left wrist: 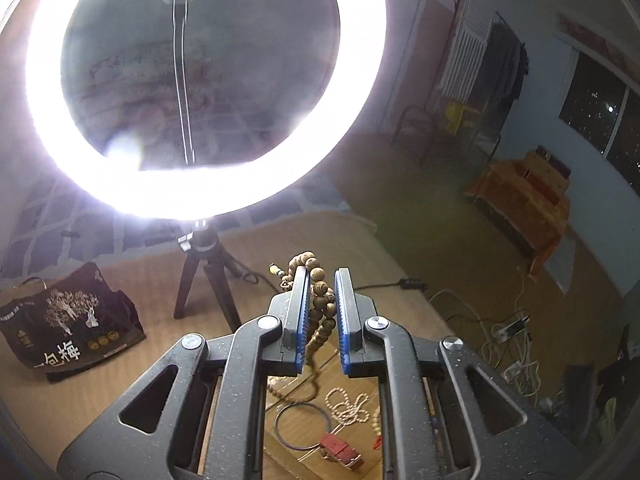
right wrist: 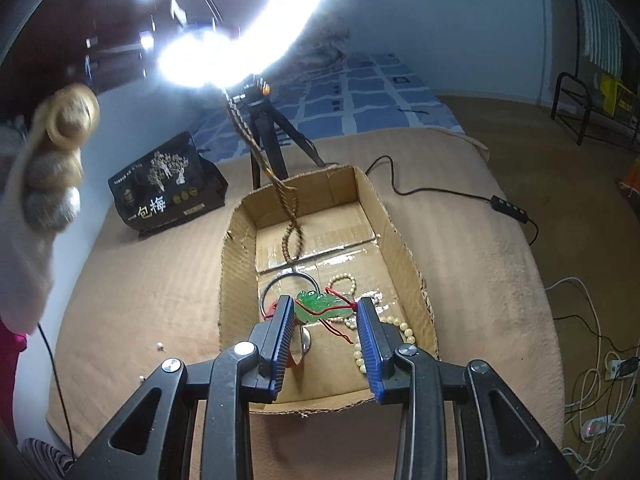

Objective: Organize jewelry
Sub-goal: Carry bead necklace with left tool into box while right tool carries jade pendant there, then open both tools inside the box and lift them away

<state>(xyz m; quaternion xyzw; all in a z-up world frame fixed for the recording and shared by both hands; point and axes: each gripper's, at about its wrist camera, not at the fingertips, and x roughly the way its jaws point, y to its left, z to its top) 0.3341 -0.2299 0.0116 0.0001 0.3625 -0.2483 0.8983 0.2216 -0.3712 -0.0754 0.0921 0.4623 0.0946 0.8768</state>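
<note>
My left gripper is shut on a brown wooden bead strand, bunched over the pads and trailing down below. In the right wrist view the same strand hangs from the upper left into an open cardboard box. My right gripper holds a green jade pendant on a red cord between its pads, just above the box floor. On that floor lie a dark bangle, a small cream bead bracelet and a pearl strand.
A bright ring light on a black tripod stands behind the box. A black printed bag lies at the left. A blurred hand fills the left edge. A switch cable and floor wiring run on the right.
</note>
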